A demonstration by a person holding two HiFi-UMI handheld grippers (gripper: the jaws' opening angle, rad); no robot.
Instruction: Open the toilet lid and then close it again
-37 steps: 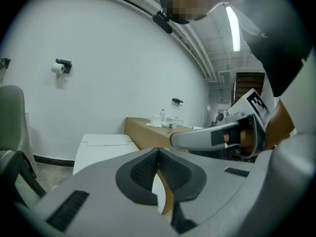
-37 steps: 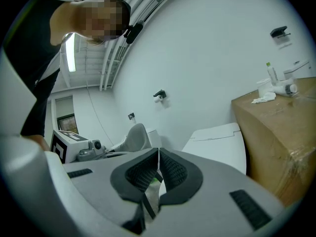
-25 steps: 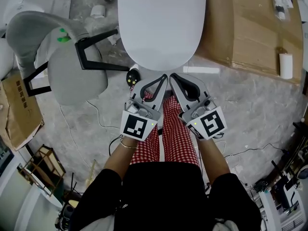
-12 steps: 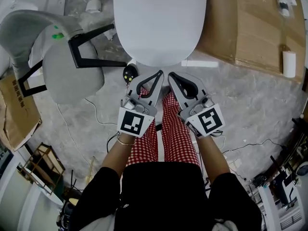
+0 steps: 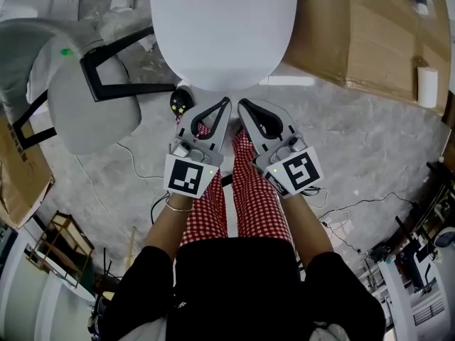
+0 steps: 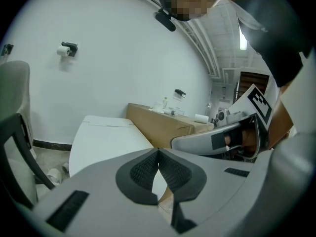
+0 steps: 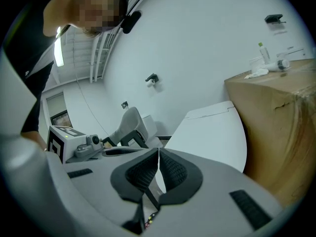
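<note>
The white toilet lid (image 5: pixel 222 27) lies flat and closed at the top middle of the head view; it also shows as a white slab (image 6: pixel 106 139) in the left gripper view and as the lid (image 7: pixel 212 132) in the right gripper view. My left gripper (image 5: pixel 225 102) and right gripper (image 5: pixel 242 103) are side by side just short of the lid's front rim, above red-checked trouser legs. Both are shut with pads touching and nothing between them. Neither touches the lid.
A grey chair (image 5: pixel 78 98) with a black frame stands to the left of the toilet. A large cardboard box (image 5: pixel 370 34) sits to the right, with a white roll (image 5: pixel 426 87) on it. Cables (image 5: pixel 355 212) trail over the concrete floor.
The view has shifted so the toilet and both grippers sit slightly higher and further left in frame. Both grippers stay shut and close together near the lid's front.
</note>
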